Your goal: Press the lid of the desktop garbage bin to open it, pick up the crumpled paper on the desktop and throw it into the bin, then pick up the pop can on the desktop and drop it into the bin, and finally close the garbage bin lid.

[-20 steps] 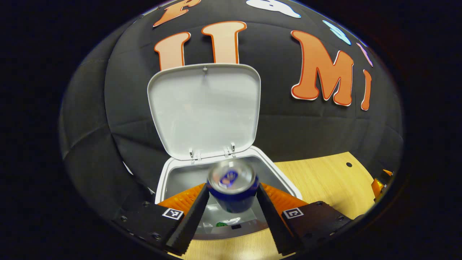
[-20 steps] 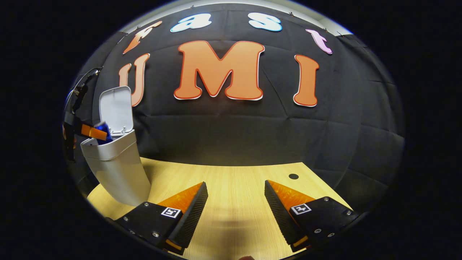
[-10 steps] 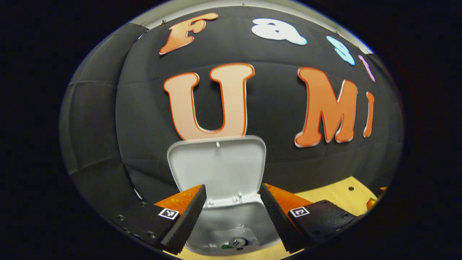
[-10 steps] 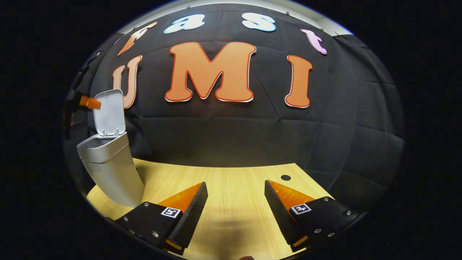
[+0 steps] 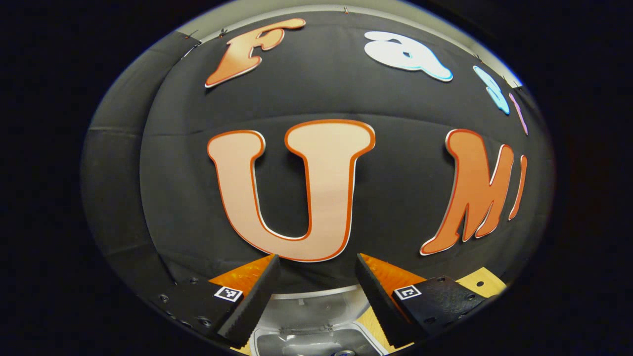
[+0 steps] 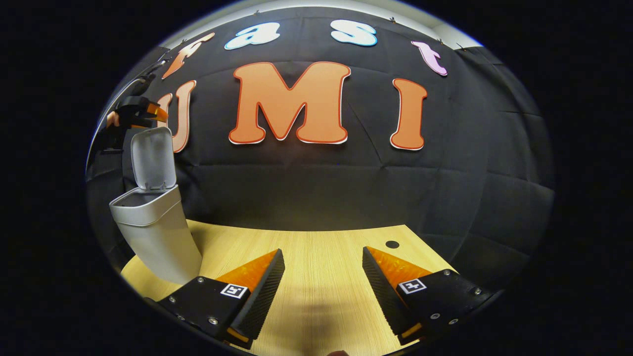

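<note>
Garbage bin (image 6: pixel 153 232) upright on counter (image 6: pixel 316 277), lid (image 6: pixel 152 158) raised; left hand-held gripper (image 5: pixel 316 291) above bin, fingers apart, empty; right hand-held gripper (image 6: pixel 321 287) beside bin, fingers apart, empty.

Smooth, matt grey plastic on bin (image 6: pixel 156 232) and raised lid (image 6: pixel 153 158); pale wood-grain counter (image 6: pixel 321 277) with low sheen; wrinkled matt black cloth wall (image 6: pixel 346 188) behind.
</note>
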Available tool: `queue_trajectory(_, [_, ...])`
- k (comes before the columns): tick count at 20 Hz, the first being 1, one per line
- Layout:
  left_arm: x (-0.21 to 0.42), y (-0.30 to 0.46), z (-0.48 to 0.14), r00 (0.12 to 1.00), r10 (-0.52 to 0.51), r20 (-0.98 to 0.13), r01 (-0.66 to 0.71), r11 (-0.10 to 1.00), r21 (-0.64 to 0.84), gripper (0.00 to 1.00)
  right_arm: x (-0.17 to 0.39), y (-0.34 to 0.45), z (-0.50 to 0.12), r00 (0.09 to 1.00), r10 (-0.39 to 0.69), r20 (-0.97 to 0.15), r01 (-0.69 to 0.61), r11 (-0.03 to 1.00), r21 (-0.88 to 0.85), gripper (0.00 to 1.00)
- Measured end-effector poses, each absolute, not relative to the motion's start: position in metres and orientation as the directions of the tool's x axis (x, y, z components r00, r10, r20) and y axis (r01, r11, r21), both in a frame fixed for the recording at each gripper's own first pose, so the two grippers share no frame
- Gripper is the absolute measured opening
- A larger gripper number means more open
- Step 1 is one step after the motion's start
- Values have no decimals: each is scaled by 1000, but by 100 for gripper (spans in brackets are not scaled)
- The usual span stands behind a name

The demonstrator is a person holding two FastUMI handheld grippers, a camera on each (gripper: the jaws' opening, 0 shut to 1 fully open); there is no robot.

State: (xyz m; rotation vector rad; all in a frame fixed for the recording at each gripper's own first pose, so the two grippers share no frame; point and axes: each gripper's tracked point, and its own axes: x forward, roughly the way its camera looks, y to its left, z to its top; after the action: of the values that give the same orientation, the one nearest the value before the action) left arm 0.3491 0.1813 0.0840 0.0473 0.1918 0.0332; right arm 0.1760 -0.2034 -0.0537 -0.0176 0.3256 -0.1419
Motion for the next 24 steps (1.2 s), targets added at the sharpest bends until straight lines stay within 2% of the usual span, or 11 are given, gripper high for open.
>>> queue_trajectory(1, [350,182,75,975,38,-220,-28,998,48,95,176,-204,-54,938,-142,-317,136,990,-42,95])
queue_trajectory(3, [347,184,78,977,37,-208,-33,999,22,99,174,-207,-52,938,-150,-313,142,989,-49,95])
queue_trajectory(4, [340,183,76,972,37,-234,-34,999,17,94,172,-210,-53,936,-155,-315,147,988,-51,95])
queue_trajectory(8, [305,173,68,962,-1,-274,-5,1000,-21,95,171,-216,-56,932,-166,-322,159,986,-48,95])
queue_trajectory(12, [247,159,35,913,-51,-404,10,994,-105,94,172,-214,-58,933,-157,-323,150,988,-46,94])
queue_trajectory(14, [220,154,6,878,-51,-475,1,995,-104,96,173,-212,-60,934,-153,-324,146,988,-46,95])
queue_trajectory(19, [185,153,-54,856,-15,-517,-12,999,-48,95,179,-210,-51,943,-145,-299,138,989,-44,95])
queue_trajectory(23, [152,152,-105,751,14,-661,-48,998,-33,94,181,-203,-49,948,-126,-292,114,992,-56,95])
queue_trajectory(24, [157,152,-103,761,20,-649,-36,999,-12,95,181,-201,-49,949,-120,-292,107,992,-60,95])
